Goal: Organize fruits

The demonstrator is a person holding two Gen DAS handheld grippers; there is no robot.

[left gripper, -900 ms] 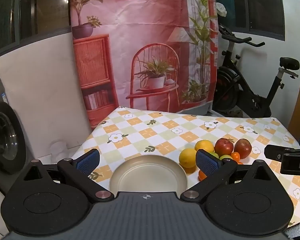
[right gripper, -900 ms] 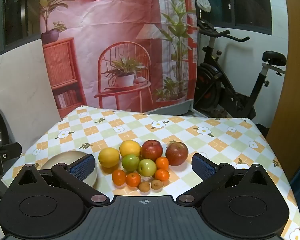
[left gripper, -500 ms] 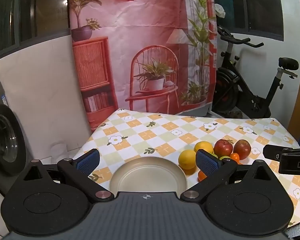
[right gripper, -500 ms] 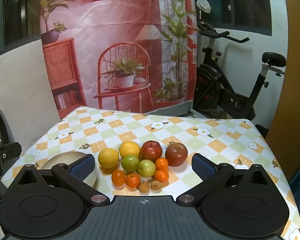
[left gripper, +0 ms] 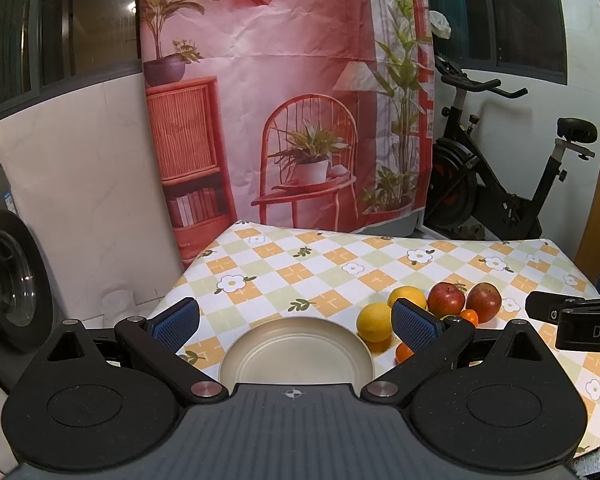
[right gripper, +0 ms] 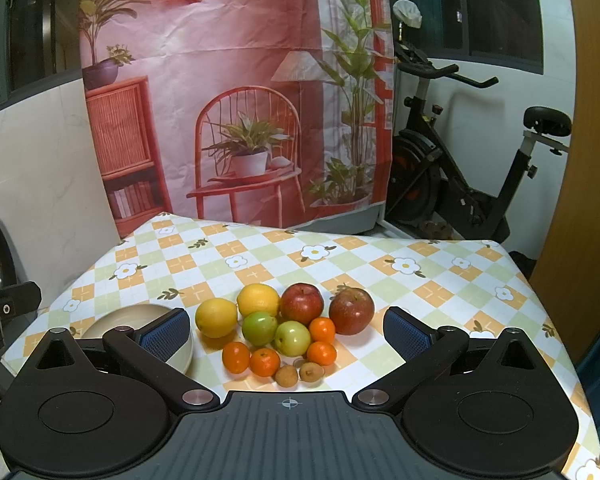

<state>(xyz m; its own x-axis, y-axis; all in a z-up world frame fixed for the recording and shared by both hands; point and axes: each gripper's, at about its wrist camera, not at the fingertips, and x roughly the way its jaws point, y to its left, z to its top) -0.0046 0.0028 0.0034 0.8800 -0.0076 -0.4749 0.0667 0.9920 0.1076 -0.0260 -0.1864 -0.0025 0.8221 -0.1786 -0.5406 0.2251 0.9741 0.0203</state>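
Jaws of both the left gripper (left gripper: 295,322) and right gripper (right gripper: 287,330) stand fully released, nothing between them, held above the surface's near edge.
Fruit cluster, mid-surface toward the near edge: two yellow citrus (right gripper: 216,317) (right gripper: 258,300); two red apples (right gripper: 301,303) (right gripper: 351,311) on the far side; two green apples (right gripper: 259,328) (right gripper: 293,338) in the middle; four small oranges (right gripper: 235,357) (right gripper: 264,362) (right gripper: 321,353) (right gripper: 322,329); two small brown fruits (right gripper: 287,375) (right gripper: 311,371) nearest the edge.
Cream plate (left gripper: 296,354), bare, just beside the cluster, by the near left corner.
Surface (right gripper: 380,264) covered by checked floral cloth.
Behind: pink printed backdrop (right gripper: 236,92), exercise bike (right gripper: 468,168).
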